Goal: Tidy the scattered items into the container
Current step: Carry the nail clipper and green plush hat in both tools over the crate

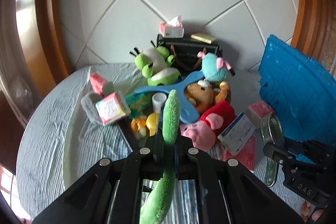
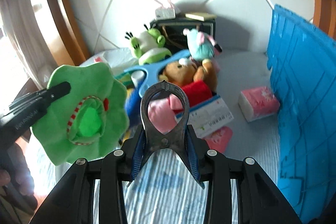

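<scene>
My left gripper is shut on a green plush hat and holds it edge-on above the striped table; in the right wrist view the hat shows flat, with the left gripper's fingers on its rim. My right gripper is shut on metal pincers, also seen at the right in the left wrist view. The blue crate stands at the right. A pile of toys lies ahead: a pink pig, a brown bear, a green frog.
Pink tissue packs and a white and blue box lie near the crate. A blue hanger rests on the toys. A black box stands at the back by the tiled wall.
</scene>
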A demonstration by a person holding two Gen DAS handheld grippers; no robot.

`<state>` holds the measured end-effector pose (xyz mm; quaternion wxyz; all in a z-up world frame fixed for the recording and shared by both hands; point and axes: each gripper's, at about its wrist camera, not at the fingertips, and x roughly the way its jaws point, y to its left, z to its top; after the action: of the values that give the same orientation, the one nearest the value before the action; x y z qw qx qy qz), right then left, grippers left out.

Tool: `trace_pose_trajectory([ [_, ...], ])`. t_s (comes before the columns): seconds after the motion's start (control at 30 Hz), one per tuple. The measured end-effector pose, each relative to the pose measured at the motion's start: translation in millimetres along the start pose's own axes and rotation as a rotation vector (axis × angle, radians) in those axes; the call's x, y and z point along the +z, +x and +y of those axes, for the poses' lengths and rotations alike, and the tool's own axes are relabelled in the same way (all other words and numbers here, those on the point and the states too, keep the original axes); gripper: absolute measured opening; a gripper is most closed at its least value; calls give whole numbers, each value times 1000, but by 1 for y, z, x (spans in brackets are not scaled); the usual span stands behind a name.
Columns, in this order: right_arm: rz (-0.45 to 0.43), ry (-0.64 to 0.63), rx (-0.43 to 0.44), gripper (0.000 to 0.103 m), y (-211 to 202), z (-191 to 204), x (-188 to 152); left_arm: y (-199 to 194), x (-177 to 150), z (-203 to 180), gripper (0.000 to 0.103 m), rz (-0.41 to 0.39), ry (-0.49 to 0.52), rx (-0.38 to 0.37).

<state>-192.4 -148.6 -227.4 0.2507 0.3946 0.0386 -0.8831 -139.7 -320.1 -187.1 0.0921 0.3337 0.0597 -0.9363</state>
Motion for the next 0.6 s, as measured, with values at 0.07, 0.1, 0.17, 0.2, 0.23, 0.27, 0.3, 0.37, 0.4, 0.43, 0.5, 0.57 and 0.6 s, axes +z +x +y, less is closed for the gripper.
trace_pose_trajectory([
  [0.07, -19, -2, -9, 37, -7, 5, 8, -5, 9, -2, 6, -24, 11, -13],
  [0.1, -31, -2, -18, 37, -11, 7, 13, -7, 13, -3, 6, -37, 16, -20],
  [0.17, -45, 1, -31, 37, -17, 9, 20, -12, 24, -7, 6, -63, 31, -39],
  [0.2, -56, 8, -38, 37, -22, 10, 25, -14, 29, -10, 6, -74, 37, -50],
  [0.23, -65, 12, -45, 37, -25, 9, 29, -15, 34, -12, 6, -84, 42, -60],
  [0.27, -76, 18, -59, 37, -31, 8, 34, -17, 39, -15, 6, -92, 45, -70],
  [0.3, -88, 21, -73, 37, -36, 7, 39, -19, 44, -19, 6, -101, 49, -81],
  [0.37, -109, 29, -102, 37, -48, 2, 49, -23, 57, -31, 6, -123, 63, -99],
  [0.4, -122, 37, -120, 37, -57, -4, 56, -26, 63, -37, 6, -132, 70, -108],
  [0.43, -132, 44, -130, 37, -64, -10, 60, -28, 69, -46, 6, -142, 76, -118],
  [0.5, -163, 60, -162, 37, -86, -26, 69, -33, 83, -66, 6, -165, 88, -143],
  [0.57, -191, 73, -195, 37, -106, -43, 75, -41, 98, -95, 6, -201, 115, -170],
  [0.6, -213, 83, -219, 37, -122, -58, 79, -46, 106, -115, 6, -225, 132, -181],
])
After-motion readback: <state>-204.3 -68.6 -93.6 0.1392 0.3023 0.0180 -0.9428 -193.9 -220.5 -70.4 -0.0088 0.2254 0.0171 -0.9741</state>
